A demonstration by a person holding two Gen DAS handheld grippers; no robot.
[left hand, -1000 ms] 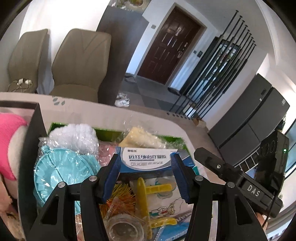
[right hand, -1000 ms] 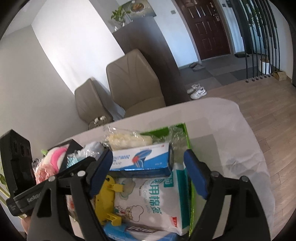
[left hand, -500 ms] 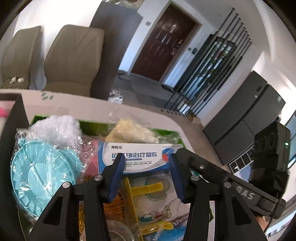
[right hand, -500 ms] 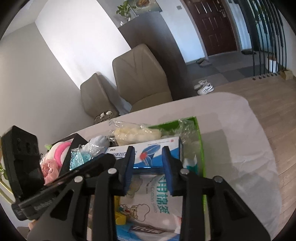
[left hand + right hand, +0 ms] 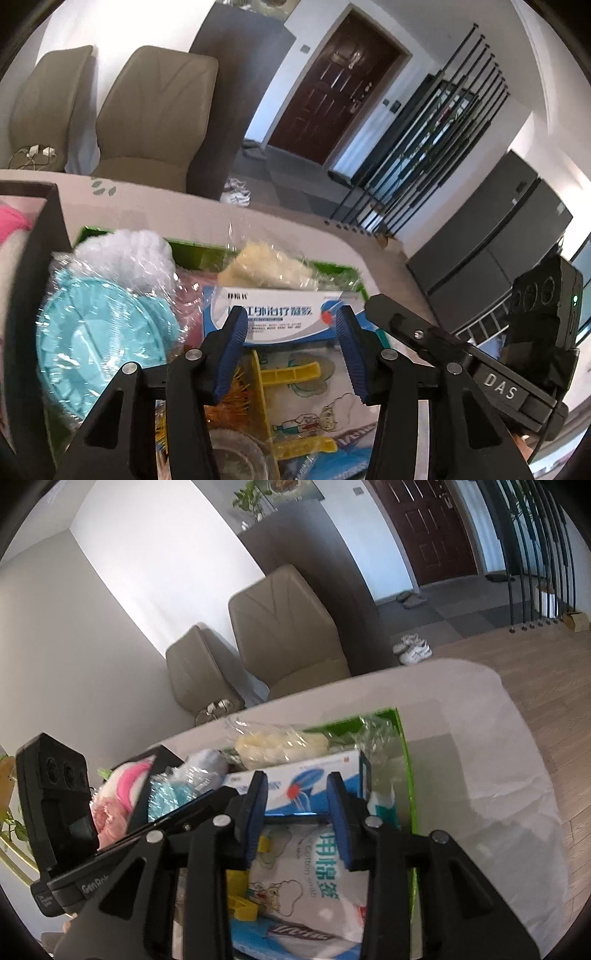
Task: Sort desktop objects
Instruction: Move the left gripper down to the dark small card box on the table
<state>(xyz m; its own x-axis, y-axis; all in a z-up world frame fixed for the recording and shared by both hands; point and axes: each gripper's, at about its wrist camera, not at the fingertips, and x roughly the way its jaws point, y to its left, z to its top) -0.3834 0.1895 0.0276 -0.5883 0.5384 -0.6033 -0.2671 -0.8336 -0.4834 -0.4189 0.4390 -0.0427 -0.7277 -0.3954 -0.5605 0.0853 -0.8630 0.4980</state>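
Sorting's nearly done imo: green tray point(image 5: 405, 760) packed w/ medicine box point(image 5: 295, 786), cotton swabs point(image 5: 306, 886); my right gripper point(image 5: 297, 794) half-open, left gripper point(image 5: 291, 328) half-open, both holding nothing.

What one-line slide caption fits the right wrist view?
Right hand-held gripper poised, part-open, over a blue-and-white medicine box in the crowded green tray.

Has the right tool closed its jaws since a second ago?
Yes. The right tool has narrowed over the blue-and-white box, though a gap remains.
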